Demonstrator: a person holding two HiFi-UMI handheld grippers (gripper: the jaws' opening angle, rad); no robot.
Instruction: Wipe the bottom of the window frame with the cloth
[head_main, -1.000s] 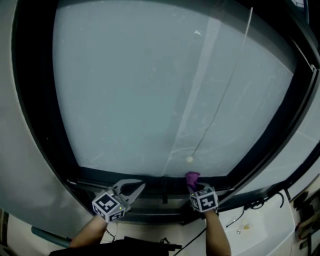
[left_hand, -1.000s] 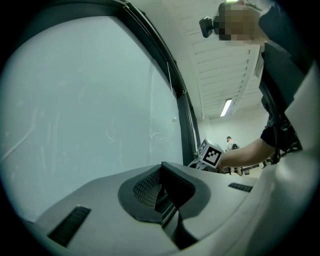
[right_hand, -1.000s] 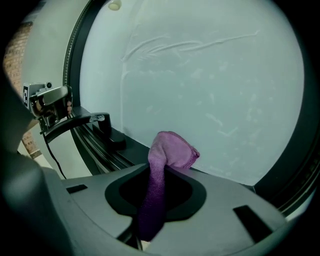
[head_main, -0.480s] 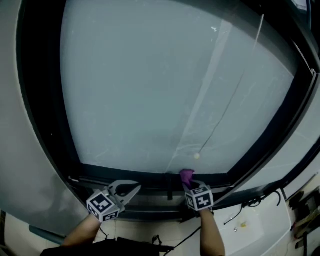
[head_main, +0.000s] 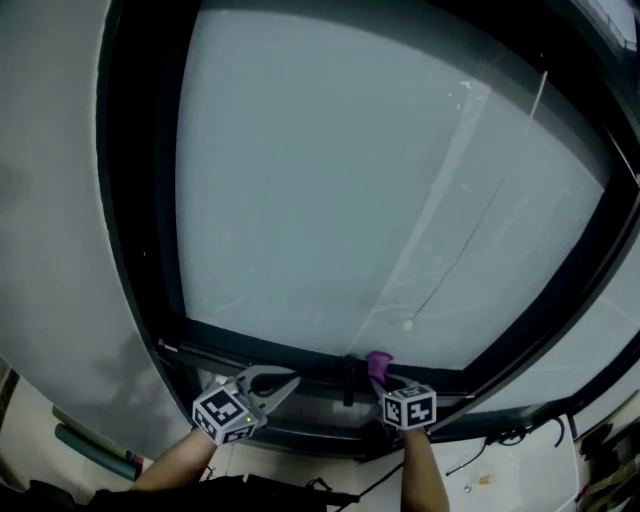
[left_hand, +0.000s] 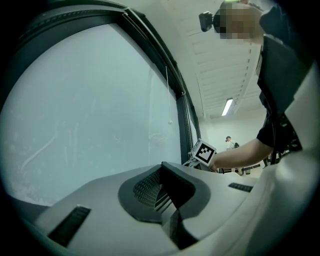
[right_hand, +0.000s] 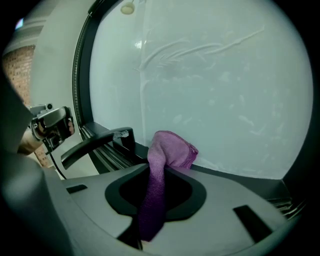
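Along bottom window frame (head_main: 290, 356), right tool (head_main: 381, 380) pinching purple cloth (head_main: 378, 361), left tool (head_main: 280, 382) closed, empty, pale glass (head_main: 350, 180) above

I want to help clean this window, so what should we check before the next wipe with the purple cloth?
1. Cloth gripped: ok, the right gripper is shut on it.
2. Cloth on the bottom of the window frame: ok, its bunched end seems to press where glass meets frame.
3. Left gripper out of the way: ok, shut on nothing, off to the left.
4. Handle on the frame: not ok, it sticks out just left of the cloth; a leftward wipe could bump it.
5. Cord bead: ok, hanging above the cloth, apart.
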